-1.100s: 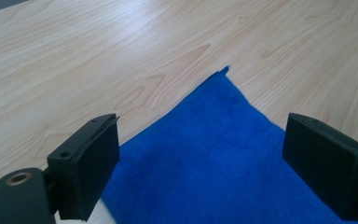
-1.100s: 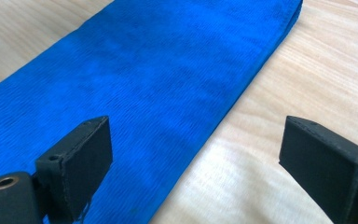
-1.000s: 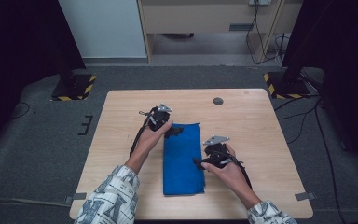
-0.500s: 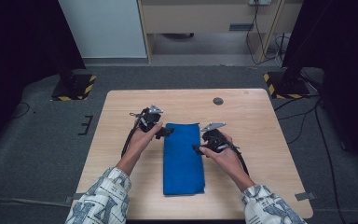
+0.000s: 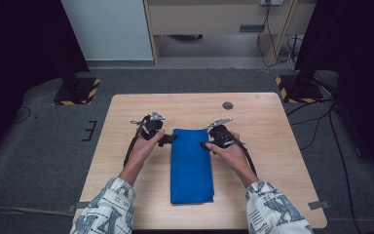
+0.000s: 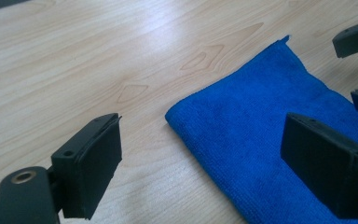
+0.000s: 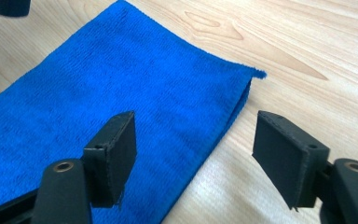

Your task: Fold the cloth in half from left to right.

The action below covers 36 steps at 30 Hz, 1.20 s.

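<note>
On the wooden table (image 5: 272,146), a folded blue cloth (image 5: 191,165) lies between both grippers. The left gripper (image 5: 168,139) and right gripper (image 5: 205,145), whose jaws have just been closing, flank its far corners unclenched, likely before pinching them for another fold.

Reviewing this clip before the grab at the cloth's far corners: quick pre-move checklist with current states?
1. Blue cloth lies flat and folded on the table: ok.
2. Left tongs open, straddling the cloth's near-left corner, pads not pressing: ok.
3. Right tongs open across the cloth's folded edge; jaws have just been closing, nothing gripped yet: ok.
4. Both tongs at the cloth's far end, one on each side: ok.
5. Both layers of the fold between the right jaws: cannot tell.
6. Round dark disc on the table, well away from the cloth: ok.
</note>
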### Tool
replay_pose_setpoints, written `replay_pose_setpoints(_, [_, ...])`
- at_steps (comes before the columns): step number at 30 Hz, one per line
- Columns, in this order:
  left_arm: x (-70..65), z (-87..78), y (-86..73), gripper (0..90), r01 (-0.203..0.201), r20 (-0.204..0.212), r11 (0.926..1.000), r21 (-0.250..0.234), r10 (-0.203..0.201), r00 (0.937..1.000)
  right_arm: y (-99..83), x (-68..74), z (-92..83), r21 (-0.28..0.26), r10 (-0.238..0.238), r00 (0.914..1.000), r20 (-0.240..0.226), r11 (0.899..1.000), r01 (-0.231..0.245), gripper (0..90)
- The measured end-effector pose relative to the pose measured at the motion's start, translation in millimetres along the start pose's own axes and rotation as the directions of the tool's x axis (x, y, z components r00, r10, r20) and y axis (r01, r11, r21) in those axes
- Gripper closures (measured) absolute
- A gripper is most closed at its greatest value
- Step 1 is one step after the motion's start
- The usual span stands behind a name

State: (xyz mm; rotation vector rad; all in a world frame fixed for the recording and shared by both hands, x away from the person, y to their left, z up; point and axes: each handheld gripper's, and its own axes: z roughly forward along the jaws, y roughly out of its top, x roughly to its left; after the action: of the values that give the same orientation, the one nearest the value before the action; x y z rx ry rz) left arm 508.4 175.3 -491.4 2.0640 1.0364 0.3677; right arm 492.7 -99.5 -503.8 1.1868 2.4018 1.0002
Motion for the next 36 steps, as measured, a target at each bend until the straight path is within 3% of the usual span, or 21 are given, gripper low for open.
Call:
replay_pose_setpoints(3, [2.3, 0.3, -2.0, 12.8, 0.004, -0.002, 1.0000, 0.004, -0.004, 1.0000, 2.0, -3.1, 1.0, -0.011, 0.015, 0.9999, 0.002, 1.000, -0.015, 33.2])
replay_pose_setpoints(15, [4.7, 3.0, -3.9, 14.3, 0.005, 0.001, 1.0000, -0.001, -0.005, 1.0000, 21.3, -16.4, 7.2, 0.008, -0.014, 0.9999, -0.002, 1.000, 0.014, 41.4])
replay_pose_setpoints(18, [3.8, 6.4, -4.9, 14.3, 0.004, 0.003, 1.0000, 0.005, -0.004, 1.0000, 26.4, -18.8, 7.4, 0.003, -0.002, 1.0000, -0.002, 1.000, 0.002, 42.0])
replay_pose_setpoints(25, [2.1, 8.5, -5.4, 14.4, 0.003, 0.021, 1.0000, 0.009, -0.003, 0.9998, 31.5, -22.5, 6.7, 0.004, 0.010, 0.9999, 0.003, 1.000, -0.010, 39.9])
replay_pose_setpoints(30, [5.6, 8.0, -6.2, 14.4, 0.013, 0.009, 0.9999, 0.002, -0.013, 0.9999, 33.5, -23.3, 8.0, 0.014, 0.004, 0.9999, 0.015, 1.000, -0.005, 34.5])
replay_pose_setpoints(36, [12.5, 13.2, -5.7, 14.7, 0.029, -0.008, 0.9995, 0.012, -0.029, 0.9996, 40.5, -29.2, 12.4, 0.008, 0.031, 0.9995, 0.007, 0.999, -0.032, 31.0])
